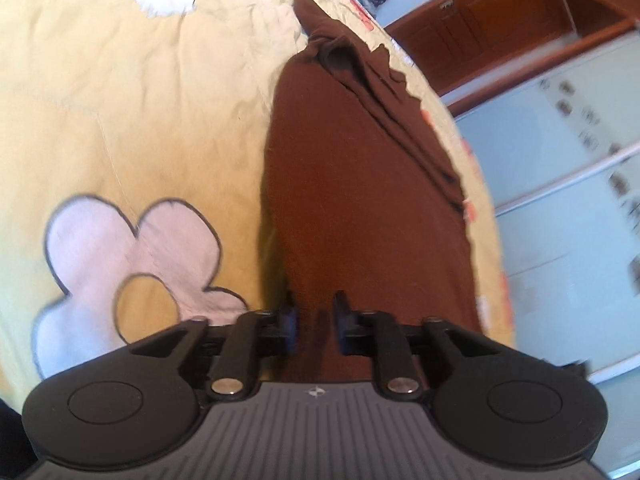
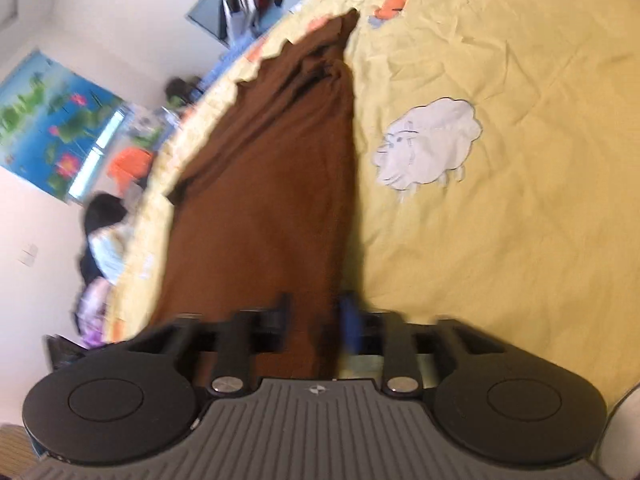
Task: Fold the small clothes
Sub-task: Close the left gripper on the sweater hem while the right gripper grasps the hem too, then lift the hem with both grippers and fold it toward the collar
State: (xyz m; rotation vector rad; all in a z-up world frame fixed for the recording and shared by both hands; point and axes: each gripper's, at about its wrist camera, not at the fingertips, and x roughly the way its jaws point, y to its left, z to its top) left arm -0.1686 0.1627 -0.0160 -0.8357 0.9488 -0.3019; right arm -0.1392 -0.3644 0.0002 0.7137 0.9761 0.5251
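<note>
Both tongs (image 1: 314, 320) (image 2: 316, 320) gripping brown garment (image 1: 360, 200)

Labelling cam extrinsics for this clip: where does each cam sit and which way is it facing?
Left wrist: sits on the left claw, looks forward along its fingers over the brown garment and yellow bedspread toward a wooden cabinet; only claw hardware shows.
Right wrist: sits on the right claw, looks along the same garment toward a wall poster; only claw hardware shows.
Shared: the brown garment, pinched by both claws, and the yellow bedspread.
</note>
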